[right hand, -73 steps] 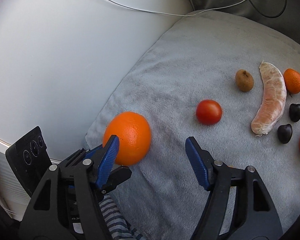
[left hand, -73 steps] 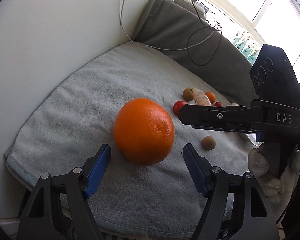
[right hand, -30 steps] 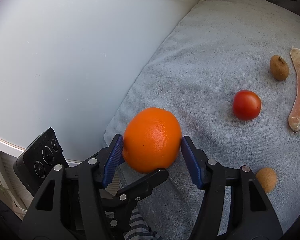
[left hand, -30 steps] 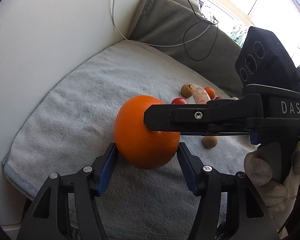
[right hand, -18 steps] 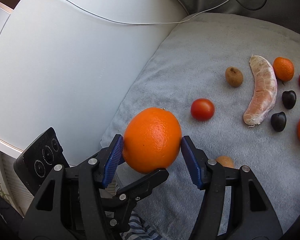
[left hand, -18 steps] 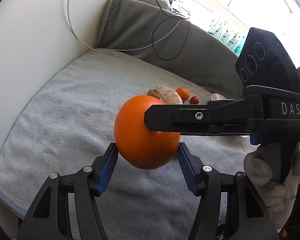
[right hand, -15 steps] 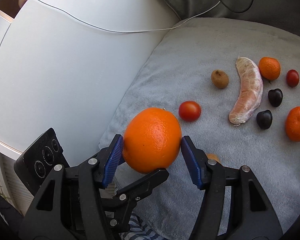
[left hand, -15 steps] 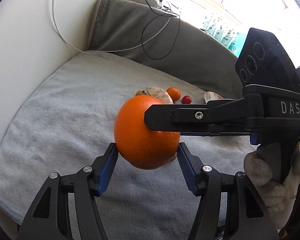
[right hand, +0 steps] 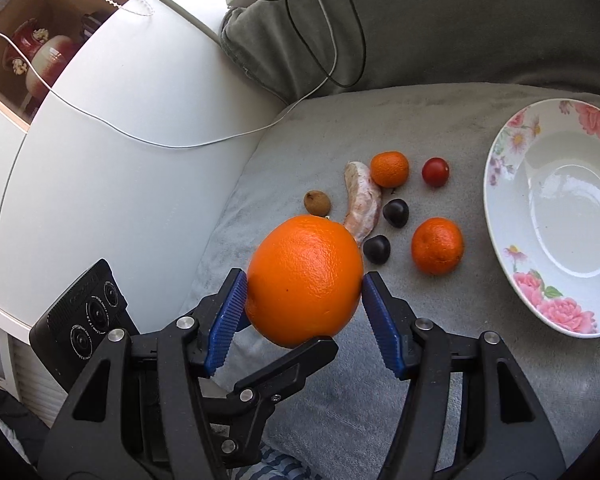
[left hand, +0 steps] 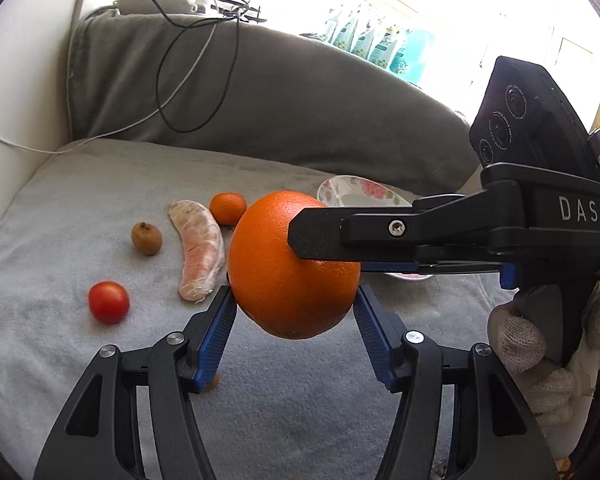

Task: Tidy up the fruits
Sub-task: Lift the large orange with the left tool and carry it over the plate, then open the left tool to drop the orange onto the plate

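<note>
1. The big round orange (right hand: 305, 280) is now lifted clear of the grey fleece blanket (right hand: 440, 420); moments ago it sat on it.
2. Both tools pinch it: the left gripper (left hand: 293, 322) and the right gripper (right hand: 303, 308) are each closed part-way against its sides.
3. The view has swung right, bringing the white flower-patterned plate (right hand: 500, 200) into sight.
4. Small fruits lie on the blanket left of the plate: a red tomato (left hand: 109, 302), a peeled citrus segment (left hand: 200, 256), tangerines.
5. Likely the orange heads for that plate.
</note>
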Demonstrator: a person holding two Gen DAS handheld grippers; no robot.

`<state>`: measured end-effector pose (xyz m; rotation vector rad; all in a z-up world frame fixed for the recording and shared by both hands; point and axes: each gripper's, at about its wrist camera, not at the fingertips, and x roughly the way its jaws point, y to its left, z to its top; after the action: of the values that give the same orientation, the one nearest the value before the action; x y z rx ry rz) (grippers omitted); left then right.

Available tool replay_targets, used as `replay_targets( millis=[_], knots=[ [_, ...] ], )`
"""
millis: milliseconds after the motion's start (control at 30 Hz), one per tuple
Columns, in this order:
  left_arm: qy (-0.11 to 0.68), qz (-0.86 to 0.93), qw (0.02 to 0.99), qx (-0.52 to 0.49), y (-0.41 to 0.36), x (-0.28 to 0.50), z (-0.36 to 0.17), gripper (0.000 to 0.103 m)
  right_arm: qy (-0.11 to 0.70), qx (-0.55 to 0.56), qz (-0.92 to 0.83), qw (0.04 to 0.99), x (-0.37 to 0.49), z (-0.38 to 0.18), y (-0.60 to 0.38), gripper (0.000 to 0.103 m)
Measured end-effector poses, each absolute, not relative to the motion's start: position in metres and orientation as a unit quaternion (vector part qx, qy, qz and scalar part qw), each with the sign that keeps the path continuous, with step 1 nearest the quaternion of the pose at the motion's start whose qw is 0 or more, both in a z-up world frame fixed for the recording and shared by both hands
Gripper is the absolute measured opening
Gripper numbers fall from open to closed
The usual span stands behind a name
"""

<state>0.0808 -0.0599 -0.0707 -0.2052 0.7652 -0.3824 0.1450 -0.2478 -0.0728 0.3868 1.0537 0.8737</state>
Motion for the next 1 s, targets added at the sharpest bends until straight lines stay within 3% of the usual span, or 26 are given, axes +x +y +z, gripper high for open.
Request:
replay_targets(
  millis=[400, 800, 1000],
  knots=[
    [0.381, -0.239, 0.890, -0.072, -0.121, 0.117, -0.073, 0.060, 0.476, 0.230, 0.346, 0.775, 0.154, -0.080, -0.337, 0.063],
    [0.407, -0.262, 0.873, -0.058, -0.151, 0.139, -0.087, 0.060, 0.486, 0.256, 0.310, 0.776, 0.177, -0.097, -0.359, 0.063],
    [0.396, -0.258, 0.879, -0.056, -0.149, 0.141, -0.082, 0.060, 0.444, 0.247, 0.287, 0.812, 0.174, -0.079, -0.373, 0.065]
  ],
)
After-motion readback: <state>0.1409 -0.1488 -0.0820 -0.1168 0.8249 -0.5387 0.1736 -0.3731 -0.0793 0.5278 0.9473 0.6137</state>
